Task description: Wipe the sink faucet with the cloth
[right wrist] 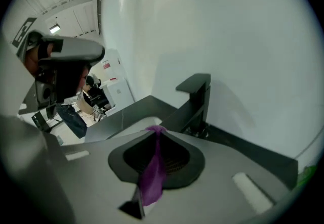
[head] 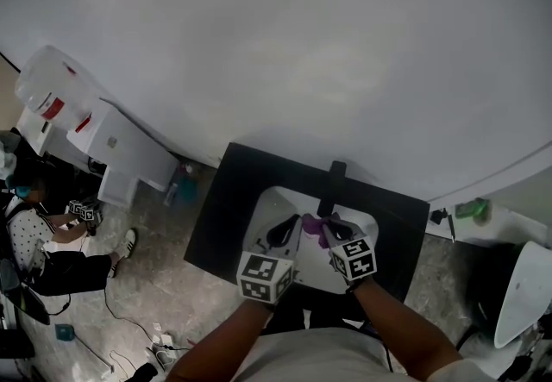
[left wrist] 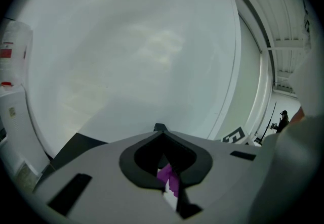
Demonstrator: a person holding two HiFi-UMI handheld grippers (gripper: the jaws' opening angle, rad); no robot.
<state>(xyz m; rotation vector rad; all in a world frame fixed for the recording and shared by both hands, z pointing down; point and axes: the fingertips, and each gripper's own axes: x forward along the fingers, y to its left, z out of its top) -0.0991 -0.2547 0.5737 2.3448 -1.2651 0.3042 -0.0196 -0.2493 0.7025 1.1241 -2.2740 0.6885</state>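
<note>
A black faucet (head: 332, 186) stands at the back of a white sink (head: 267, 203) set in a black counter (head: 228, 199). Both grippers hover over the basin, just in front of the faucet. The purple cloth (head: 313, 228) bunches between their tips. My right gripper (head: 333, 223) is shut on it; in the right gripper view the cloth (right wrist: 151, 177) hangs down between the jaws of the gripper (right wrist: 154, 129), with the faucet (right wrist: 195, 99) close ahead. My left gripper (head: 291, 223) is shut too, and a strip of cloth (left wrist: 169, 180) shows between the jaws of this gripper (left wrist: 160, 129), which faces the white wall.
White appliances (head: 103, 143) stand left of the counter. A person (head: 43, 242) sits on the floor at far left, near cables. A green item (head: 473, 209) and a white fixture (head: 522, 294) lie to the right. The wall rises right behind the faucet.
</note>
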